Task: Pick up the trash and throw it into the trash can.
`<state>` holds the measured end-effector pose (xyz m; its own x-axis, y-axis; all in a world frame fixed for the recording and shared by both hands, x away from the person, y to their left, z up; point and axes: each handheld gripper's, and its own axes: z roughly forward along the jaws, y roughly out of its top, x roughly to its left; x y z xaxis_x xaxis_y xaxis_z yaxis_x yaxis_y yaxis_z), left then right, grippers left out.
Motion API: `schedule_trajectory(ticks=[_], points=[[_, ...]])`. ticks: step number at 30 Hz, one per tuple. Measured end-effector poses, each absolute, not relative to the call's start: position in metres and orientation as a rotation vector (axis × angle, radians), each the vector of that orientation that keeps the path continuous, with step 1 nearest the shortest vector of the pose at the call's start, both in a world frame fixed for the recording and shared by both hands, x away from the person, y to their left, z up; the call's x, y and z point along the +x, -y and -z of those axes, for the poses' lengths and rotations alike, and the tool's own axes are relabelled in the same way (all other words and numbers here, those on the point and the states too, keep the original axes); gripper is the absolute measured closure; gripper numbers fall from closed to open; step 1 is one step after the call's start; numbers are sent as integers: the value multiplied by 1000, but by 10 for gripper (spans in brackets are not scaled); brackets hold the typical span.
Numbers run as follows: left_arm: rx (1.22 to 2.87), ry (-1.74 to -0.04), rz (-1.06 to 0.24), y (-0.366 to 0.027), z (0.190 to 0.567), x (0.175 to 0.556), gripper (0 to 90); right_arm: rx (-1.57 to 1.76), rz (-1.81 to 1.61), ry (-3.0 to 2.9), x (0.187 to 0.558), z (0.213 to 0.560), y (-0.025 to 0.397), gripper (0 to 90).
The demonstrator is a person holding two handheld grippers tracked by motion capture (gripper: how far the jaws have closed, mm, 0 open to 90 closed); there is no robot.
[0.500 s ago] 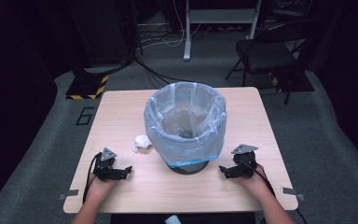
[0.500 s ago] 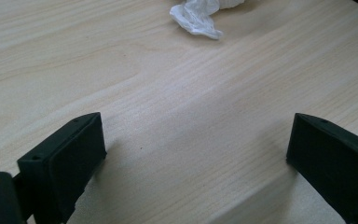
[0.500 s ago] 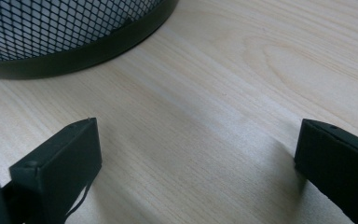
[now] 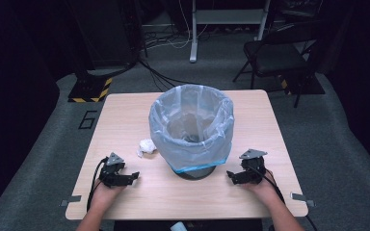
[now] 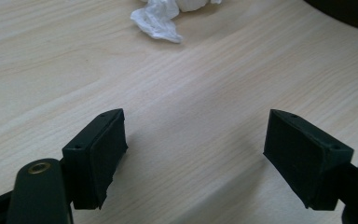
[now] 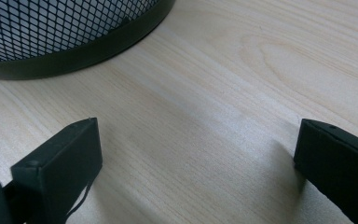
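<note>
We are looking at a pale wooden tabletop [image 4: 125,115] standing on grey carpet [image 4: 43,159]. Sitting near its middle is a black mesh bin [image 4: 195,169] lined with a bluish bag [image 4: 191,126], its round base resting flat on the wood. Lying just beside the bin, on its left, is a crumpled white tissue [image 4: 145,147], apart from the base. In the left gripper view we are seeing the tissue [image 5: 161,21] at the top edge, with bare wood grain running below it. In the right gripper view the bin's base [image 6: 84,51] is pressing on the wood at upper left.
</note>
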<state>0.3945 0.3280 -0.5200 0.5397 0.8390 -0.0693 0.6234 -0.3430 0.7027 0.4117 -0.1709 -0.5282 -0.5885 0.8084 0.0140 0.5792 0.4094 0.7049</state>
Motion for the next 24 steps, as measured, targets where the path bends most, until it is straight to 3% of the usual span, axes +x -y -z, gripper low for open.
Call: schedule_trajectory(ticks=[24], points=[[2008,-1164,-406,-320,481,420,244,1212,-979,-2340,411,528,170,1]])
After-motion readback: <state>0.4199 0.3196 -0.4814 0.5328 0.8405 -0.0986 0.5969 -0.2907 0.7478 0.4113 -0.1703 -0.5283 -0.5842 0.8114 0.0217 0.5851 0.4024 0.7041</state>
